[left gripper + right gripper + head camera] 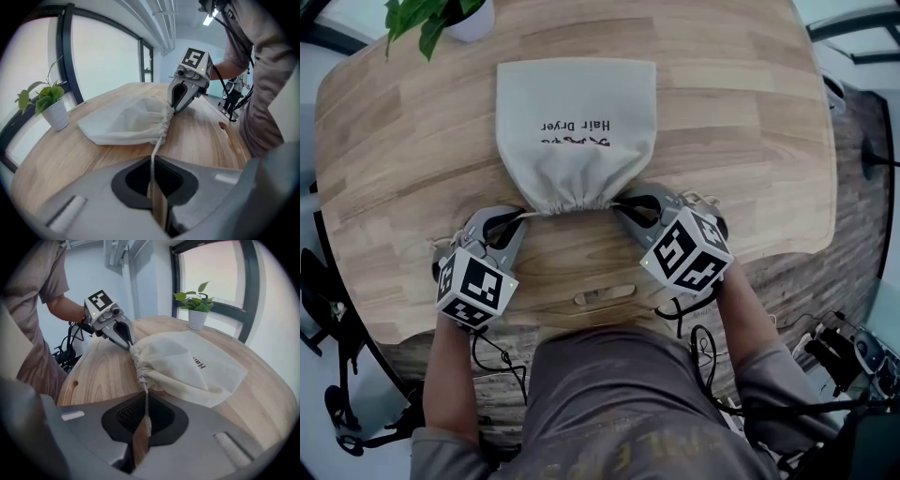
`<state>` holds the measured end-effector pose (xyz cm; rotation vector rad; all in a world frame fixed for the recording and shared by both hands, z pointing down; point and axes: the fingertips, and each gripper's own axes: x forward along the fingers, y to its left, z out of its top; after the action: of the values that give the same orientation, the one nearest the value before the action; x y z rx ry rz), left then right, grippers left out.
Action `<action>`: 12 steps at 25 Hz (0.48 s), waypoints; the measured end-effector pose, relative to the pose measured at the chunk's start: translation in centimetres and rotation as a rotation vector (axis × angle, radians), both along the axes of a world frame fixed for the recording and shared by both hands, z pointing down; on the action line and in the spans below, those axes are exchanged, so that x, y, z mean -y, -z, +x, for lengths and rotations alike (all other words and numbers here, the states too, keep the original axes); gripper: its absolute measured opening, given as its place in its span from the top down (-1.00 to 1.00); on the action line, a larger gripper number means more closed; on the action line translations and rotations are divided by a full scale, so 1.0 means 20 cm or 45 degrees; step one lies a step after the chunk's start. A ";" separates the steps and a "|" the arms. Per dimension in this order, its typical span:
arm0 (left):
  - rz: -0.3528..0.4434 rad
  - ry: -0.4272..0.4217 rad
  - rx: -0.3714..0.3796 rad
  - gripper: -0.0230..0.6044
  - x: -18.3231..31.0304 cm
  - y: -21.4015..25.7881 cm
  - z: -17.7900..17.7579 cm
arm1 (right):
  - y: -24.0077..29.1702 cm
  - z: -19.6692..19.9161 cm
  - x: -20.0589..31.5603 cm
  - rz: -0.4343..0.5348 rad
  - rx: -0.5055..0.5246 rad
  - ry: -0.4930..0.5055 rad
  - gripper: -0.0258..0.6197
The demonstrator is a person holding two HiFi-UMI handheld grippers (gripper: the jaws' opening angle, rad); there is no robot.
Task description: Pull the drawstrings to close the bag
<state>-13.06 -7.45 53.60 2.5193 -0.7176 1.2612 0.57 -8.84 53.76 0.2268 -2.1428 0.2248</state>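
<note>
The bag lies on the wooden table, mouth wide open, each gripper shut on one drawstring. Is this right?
Not the mouth: the head view shows it gathered tight, not wide open. The bag lies on the wooden table, the left gripper and right gripper each shut on one drawstring.

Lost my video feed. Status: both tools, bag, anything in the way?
Both shut: left tool on left cord, right tool on right cord. On table, bag flat, mouth gathered. Nothing blocking; plant stands apart, beyond bag.
</note>
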 end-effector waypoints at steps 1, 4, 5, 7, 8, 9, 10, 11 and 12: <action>0.002 0.033 0.006 0.91 0.01 0.00 -0.02 | 0.00 0.00 0.00 -0.019 0.017 -0.038 0.81; -0.023 0.137 -0.038 0.92 0.02 -0.01 -0.07 | 0.00 0.01 0.00 -0.048 0.070 -0.110 0.81; -0.024 0.152 -0.044 0.92 0.02 -0.01 -0.08 | 0.00 0.02 0.00 -0.054 0.080 -0.123 0.81; -0.026 0.179 -0.054 0.92 0.02 -0.01 -0.08 | 0.00 0.06 0.01 -0.062 0.093 -0.145 0.81; -0.029 0.196 -0.065 0.92 0.02 -0.01 -0.08 | -0.01 0.08 0.01 -0.062 0.096 -0.156 0.81; -0.032 0.211 -0.075 0.92 0.02 -0.01 -0.08 | -0.01 0.10 0.01 -0.062 0.098 -0.167 0.81; -0.034 0.220 -0.082 0.92 0.01 -0.01 -0.08 | -0.01 0.10 0.01 -0.065 0.100 -0.176 0.81; -0.032 0.224 -0.083 0.92 0.01 -0.01 -0.08 | -0.01 0.10 0.01 -0.070 0.101 -0.184 0.81; -0.027 0.229 -0.084 0.92 0.01 0.00 -0.08 | 0.00 0.10 0.02 -0.073 0.102 -0.193 0.81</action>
<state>-14.59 -7.72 53.54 2.4057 -0.8877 1.1139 2.57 -9.18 53.81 0.3527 -2.1968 0.3882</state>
